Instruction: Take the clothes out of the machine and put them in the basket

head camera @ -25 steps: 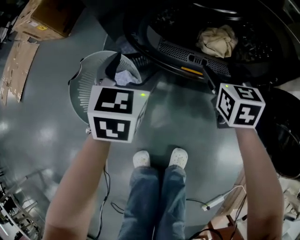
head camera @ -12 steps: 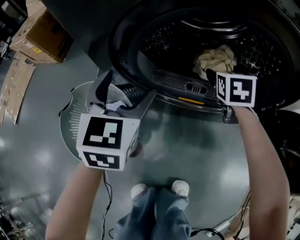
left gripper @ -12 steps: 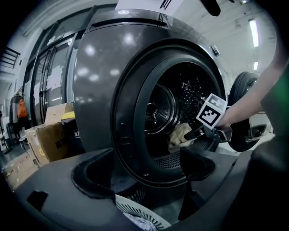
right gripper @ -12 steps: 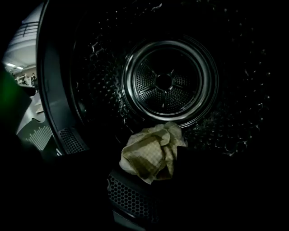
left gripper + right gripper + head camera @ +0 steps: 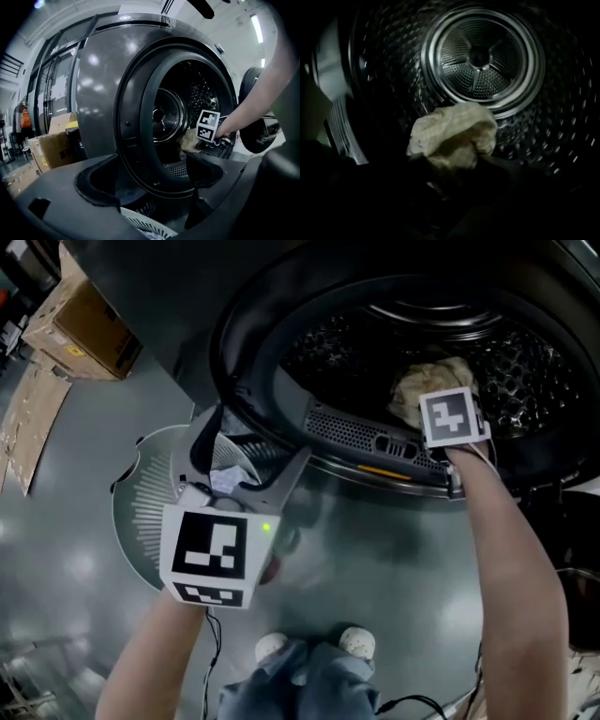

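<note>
Drum (image 5: 480,61) dark; right gripper (image 5: 455,161) fingers (image 5: 499,164) dim, just closing, cloth (image 5: 454,133) between.

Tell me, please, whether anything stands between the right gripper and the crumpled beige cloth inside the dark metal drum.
Nothing visible does: the right gripper has just been closing its jaws with the crumpled beige cloth between them.
</note>
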`<move>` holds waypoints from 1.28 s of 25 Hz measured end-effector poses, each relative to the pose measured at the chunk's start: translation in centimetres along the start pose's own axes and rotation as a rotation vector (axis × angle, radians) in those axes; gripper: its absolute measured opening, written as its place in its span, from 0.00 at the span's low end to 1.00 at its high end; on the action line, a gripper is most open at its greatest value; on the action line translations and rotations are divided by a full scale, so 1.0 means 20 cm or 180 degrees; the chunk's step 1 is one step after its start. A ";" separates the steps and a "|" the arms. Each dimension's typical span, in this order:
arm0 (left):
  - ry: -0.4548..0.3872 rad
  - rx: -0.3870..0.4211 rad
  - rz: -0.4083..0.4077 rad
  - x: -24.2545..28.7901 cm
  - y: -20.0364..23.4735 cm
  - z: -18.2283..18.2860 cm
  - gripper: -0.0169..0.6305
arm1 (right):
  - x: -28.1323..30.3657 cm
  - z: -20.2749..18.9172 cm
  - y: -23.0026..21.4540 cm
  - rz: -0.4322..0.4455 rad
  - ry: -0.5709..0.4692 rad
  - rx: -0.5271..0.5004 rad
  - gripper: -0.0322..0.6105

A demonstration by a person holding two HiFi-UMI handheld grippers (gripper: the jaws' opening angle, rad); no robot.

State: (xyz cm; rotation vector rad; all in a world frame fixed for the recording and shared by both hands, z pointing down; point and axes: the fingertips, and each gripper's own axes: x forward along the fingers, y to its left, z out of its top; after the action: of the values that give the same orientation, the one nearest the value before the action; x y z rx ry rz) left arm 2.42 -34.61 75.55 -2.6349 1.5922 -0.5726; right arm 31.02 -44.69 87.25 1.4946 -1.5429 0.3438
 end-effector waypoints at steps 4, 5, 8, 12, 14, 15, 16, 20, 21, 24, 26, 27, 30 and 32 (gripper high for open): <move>0.0046 -0.0016 0.0001 -0.02 0.01 0.02 0.72 | -0.09 -0.09 -0.10 -0.0318 0.0031 -0.0252 0.12; 0.0065 -0.0018 0.0010 -0.04 0.01 0.02 0.72 | -0.12 -0.09 -0.08 -0.0241 -0.0073 -0.0144 0.11; 0.0141 -0.0052 0.0006 -0.09 -0.01 0.04 0.72 | -0.24 -0.01 0.00 -0.0141 -0.0494 -0.0142 0.11; 0.0214 -0.0065 -0.0059 -0.15 -0.04 0.10 0.72 | -0.48 0.11 0.08 -0.0031 -0.0973 -0.0232 0.11; 0.0239 -0.0065 -0.0085 -0.18 -0.05 0.15 0.72 | -0.59 0.12 0.11 0.0048 -0.1065 -0.0241 0.11; 0.0247 -0.0088 -0.0090 -0.19 -0.06 0.18 0.72 | -0.64 0.13 0.12 0.0081 -0.1096 -0.0252 0.11; 0.0255 -0.0119 -0.0091 -0.21 -0.06 0.20 0.72 | -0.70 0.14 0.13 0.0112 -0.1119 -0.0267 0.11; 0.0346 -0.0184 -0.0120 -0.28 -0.07 0.29 0.72 | -0.91 0.15 0.17 0.0255 -0.1117 -0.0329 0.11; 0.0378 -0.0196 -0.0128 -0.30 -0.07 0.31 0.72 | -0.96 0.15 0.18 0.0289 -0.1093 -0.0313 0.11; 0.0450 -0.0217 -0.0127 -0.36 -0.05 0.37 0.72 | -1.09 0.12 0.19 0.0368 -0.1000 -0.0234 0.11; 0.0461 -0.0155 -0.0116 -0.40 -0.04 0.43 0.71 | -1.16 0.12 0.18 0.0397 -0.0941 -0.0271 0.11; 0.0454 -0.0106 -0.0121 -0.43 -0.04 0.47 0.70 | -1.20 0.12 0.18 0.0405 -0.0916 -0.0317 0.11; 0.0468 -0.0053 -0.0164 -0.50 -0.04 0.56 0.68 | -1.32 0.11 0.17 0.0442 -0.0838 -0.0368 0.11; 0.0518 -0.0091 -0.0179 -0.54 -0.04 0.60 0.68 | -1.40 0.10 0.17 0.0469 -0.0782 -0.0333 0.11</move>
State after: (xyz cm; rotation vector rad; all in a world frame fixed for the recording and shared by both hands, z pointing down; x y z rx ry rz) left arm 2.30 -27.03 61.20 -2.7251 1.5809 -0.7917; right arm 22.32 -27.70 66.47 1.3845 -1.8426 0.1648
